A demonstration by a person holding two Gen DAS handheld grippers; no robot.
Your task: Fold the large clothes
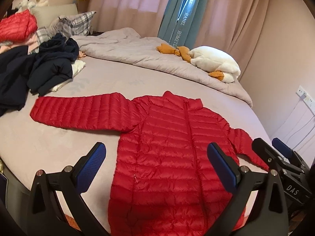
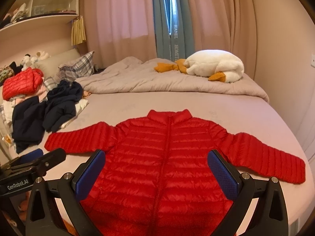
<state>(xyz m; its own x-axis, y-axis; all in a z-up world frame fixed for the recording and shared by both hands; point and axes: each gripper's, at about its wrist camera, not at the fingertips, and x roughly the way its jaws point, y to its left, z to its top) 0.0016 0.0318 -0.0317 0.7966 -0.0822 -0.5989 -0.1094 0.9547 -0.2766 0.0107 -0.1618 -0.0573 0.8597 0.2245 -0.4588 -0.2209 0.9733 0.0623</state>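
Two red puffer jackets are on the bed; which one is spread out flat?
The red jacket in front of both grippers, sleeves out. The other red jacket sits bundled atop the clothes pile by the pillows.

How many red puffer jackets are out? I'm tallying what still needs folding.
2: one red jacket spread flat on the bed, one bundled red jacket atop the pile by the pillows. Others may be buried.
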